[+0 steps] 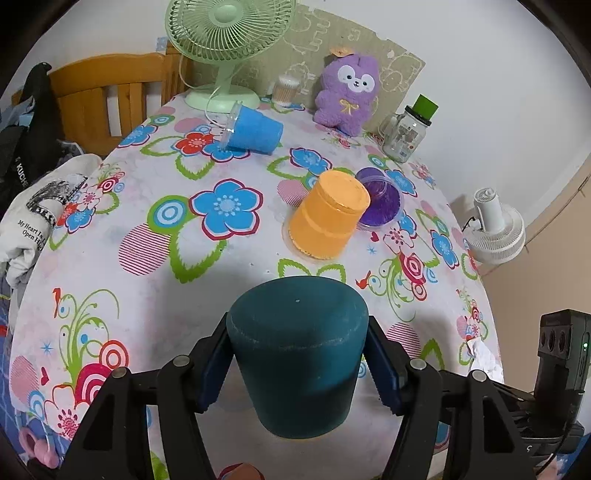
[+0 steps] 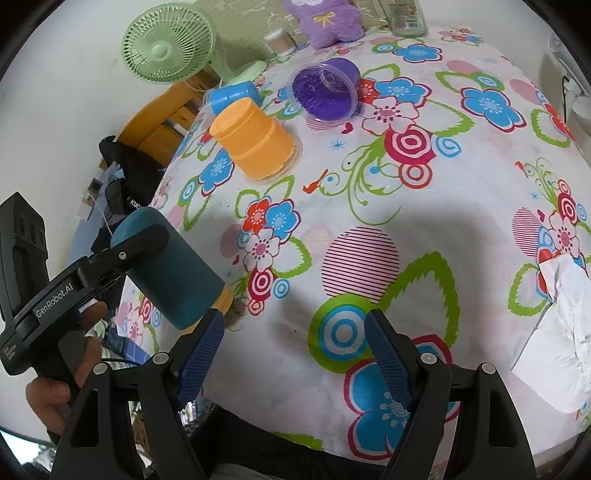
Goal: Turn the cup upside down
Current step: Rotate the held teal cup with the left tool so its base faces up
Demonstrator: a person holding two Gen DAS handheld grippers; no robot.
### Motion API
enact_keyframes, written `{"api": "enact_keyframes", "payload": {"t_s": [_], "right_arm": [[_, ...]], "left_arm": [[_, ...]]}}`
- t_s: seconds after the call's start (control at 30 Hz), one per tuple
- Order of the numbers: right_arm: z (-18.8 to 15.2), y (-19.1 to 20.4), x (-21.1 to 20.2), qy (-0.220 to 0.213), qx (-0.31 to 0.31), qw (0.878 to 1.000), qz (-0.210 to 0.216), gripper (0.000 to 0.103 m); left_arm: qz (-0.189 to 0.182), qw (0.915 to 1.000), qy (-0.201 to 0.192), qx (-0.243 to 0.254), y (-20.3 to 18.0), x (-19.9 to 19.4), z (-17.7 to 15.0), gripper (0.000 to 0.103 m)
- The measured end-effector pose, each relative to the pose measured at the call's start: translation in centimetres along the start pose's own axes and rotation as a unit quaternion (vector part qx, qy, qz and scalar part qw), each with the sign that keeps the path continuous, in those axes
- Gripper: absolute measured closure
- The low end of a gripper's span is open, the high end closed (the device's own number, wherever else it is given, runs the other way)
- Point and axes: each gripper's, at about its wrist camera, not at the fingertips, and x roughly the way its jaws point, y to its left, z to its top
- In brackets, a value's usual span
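Note:
My left gripper (image 1: pixel 297 354) is shut on a dark teal cup (image 1: pixel 297 354), bottom up, over the near table edge. It also shows in the right wrist view (image 2: pixel 173 273), rim down near the table's left edge. An orange cup (image 1: pixel 327 218) stands upside down mid-table. A purple cup (image 1: pixel 380 201) lies on its side behind it, mouth toward me. A blue cup (image 1: pixel 255 129) lies on its side near the fan. My right gripper (image 2: pixel 295 354) is open and empty above the near table.
A green fan (image 1: pixel 225 33), a purple plush toy (image 1: pixel 347 92) and a glass jar (image 1: pixel 404 133) stand along the back. A white tissue (image 2: pixel 561 332) lies at the right edge. Floral tablecloth (image 1: pixel 155 206); clothes and a wooden chair at left.

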Motion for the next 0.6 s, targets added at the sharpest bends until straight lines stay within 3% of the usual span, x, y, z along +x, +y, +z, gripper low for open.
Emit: {"api": "enact_keyframes", "payload": {"t_s": [0.6], "right_arm": [[0.1,2.0,1.1,0.011,-0.022,1.000,0.009,0.022]], "left_arm": [[0.038,0.9980,-0.047,0.015,0.3,-3.3,0.3,0.035]]}}
